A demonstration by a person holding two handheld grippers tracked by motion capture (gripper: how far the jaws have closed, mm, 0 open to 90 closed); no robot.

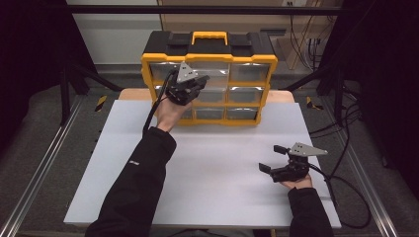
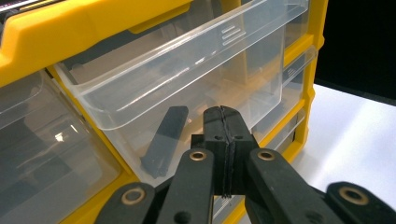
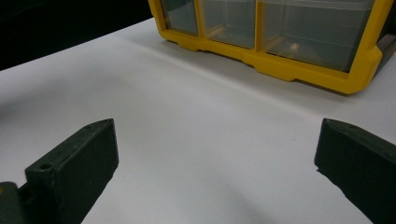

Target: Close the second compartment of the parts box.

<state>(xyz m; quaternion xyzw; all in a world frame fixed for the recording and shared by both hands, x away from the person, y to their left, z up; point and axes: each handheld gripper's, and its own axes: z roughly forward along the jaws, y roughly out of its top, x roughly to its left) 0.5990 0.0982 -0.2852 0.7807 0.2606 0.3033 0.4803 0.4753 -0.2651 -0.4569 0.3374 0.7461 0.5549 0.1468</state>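
- Black jaws of the left gripper (image 2: 223, 154) closest to lens in the left gripper view, pressed flat together, nothing between them, tips right at a clear drawer (image 2: 187, 88).
- Drawer is pulled partly out of the yellow organizer (image 1: 209, 79); it sits in the upper rows, left-middle column. Whether the tips touch its front can't be told.
- Dark flat part (image 2: 164, 140) lies inside a clear drawer just left of the jaws.
- Right gripper (image 1: 274, 159) rests low on the near right of the tabletop (image 1: 207, 168), jaws wide, holding nothing, well apart from the organizer.
- Progress guess: drawer stands open, so either just opened or about to be pushed in; part not picked, right hand idle. Most work looks left.
- Tabletop: plain white sheet, wooden edge showing at the far side under the organizer.
- Room: dark curtains left and right, metal rails along the floor, cables at far right, black-and-yellow tape marks on grey floor.
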